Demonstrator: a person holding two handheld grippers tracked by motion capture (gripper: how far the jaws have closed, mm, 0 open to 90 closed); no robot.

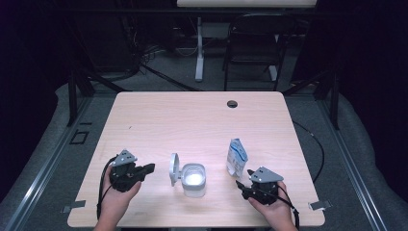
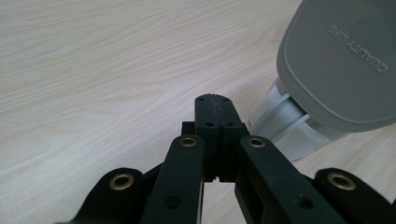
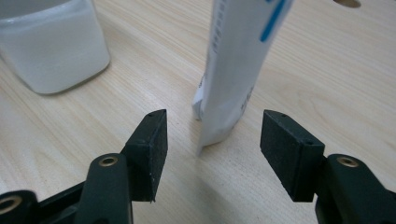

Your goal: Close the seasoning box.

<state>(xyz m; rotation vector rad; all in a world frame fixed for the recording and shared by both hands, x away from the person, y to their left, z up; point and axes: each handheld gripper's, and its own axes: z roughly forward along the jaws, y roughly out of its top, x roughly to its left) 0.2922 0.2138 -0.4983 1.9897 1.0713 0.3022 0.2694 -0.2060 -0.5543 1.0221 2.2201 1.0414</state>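
Note:
A translucent white container (image 1: 193, 180) stands at the table's front middle, its grey hinged lid (image 1: 174, 169) flipped up on the left side. The lid (image 2: 341, 60) reads "QUALITY LIFE". My left gripper (image 1: 150, 168) lies just left of the lid, its jaws pressed together with nothing between them (image 2: 215, 100). A white and blue pouch (image 1: 236, 157) stands upright right of the container. My right gripper (image 1: 239, 185) sits close in front of the pouch (image 3: 238, 70), jaws wide apart on either side of its lower edge, not touching it. The container's wall (image 3: 51, 46) shows at the left.
The light wooden table (image 1: 192, 120) has a round cable hole (image 1: 232, 104) near its far edge. A black chair (image 1: 252, 43) and a white desk leg (image 1: 199, 48) stand beyond the table on the grey floor.

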